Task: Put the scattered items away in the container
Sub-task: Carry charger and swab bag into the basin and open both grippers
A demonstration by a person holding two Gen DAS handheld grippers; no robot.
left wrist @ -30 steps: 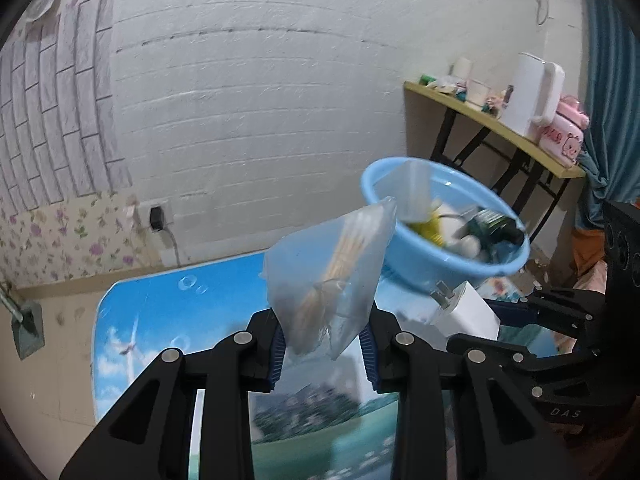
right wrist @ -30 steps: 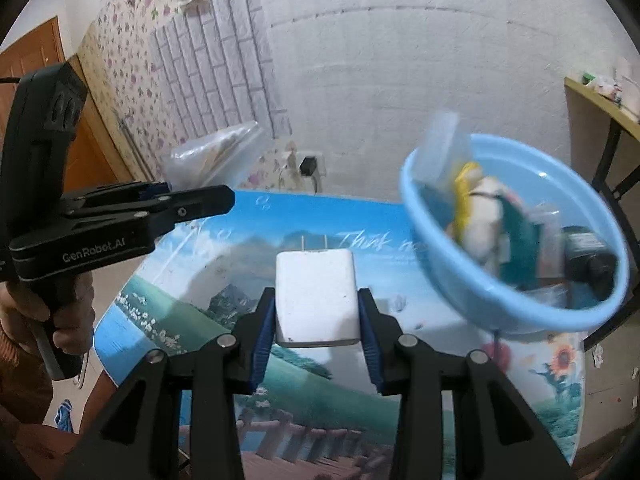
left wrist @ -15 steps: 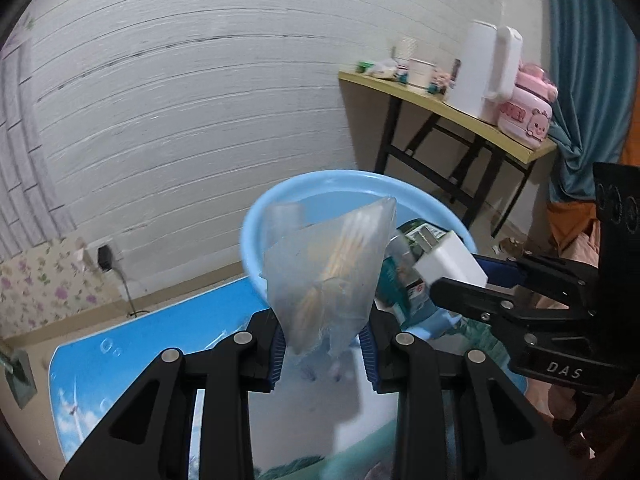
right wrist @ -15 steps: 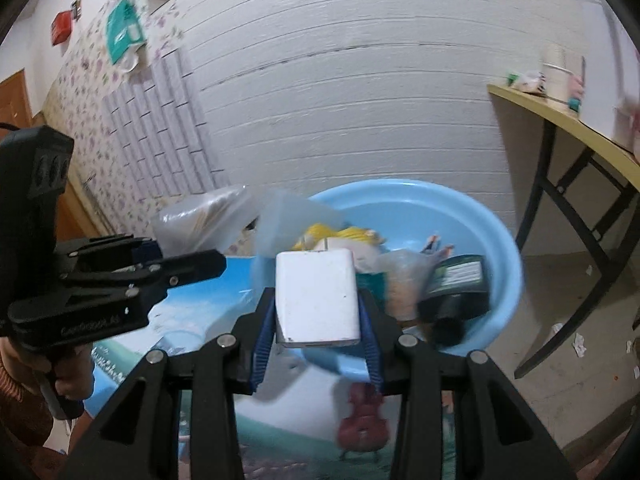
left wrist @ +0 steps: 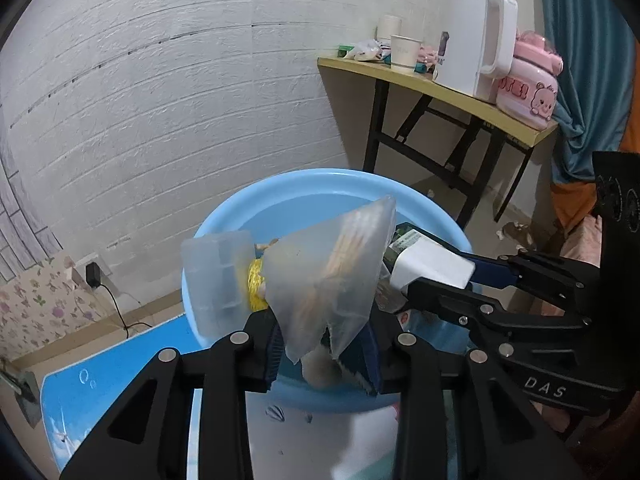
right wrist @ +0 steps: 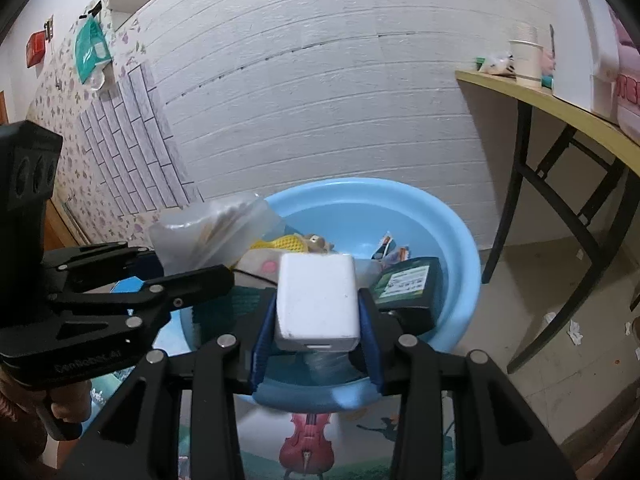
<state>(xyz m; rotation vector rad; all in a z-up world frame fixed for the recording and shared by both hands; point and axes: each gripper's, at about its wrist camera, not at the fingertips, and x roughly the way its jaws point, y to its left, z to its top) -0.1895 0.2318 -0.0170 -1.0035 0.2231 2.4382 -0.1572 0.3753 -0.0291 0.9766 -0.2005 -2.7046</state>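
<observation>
Above the round light-blue plastic basin (left wrist: 224,236), the left gripper (left wrist: 324,354) clamps a clear plastic bag of wooden sticks (left wrist: 332,276); beside it, the right gripper (right wrist: 316,338) pinches a white rectangular charger block (right wrist: 316,300).

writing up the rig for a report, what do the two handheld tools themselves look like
Both are matte black two-finger tools with angular cut-out linkages, round silver pivot screws and blue ribbed pads inside the fingers. The left tool reads "GenRobot.AI" in white on its side; the right tool shows "DAS". Each has a blocky black body with round recesses. A bare hand grips one handle. No cables visible.
</observation>
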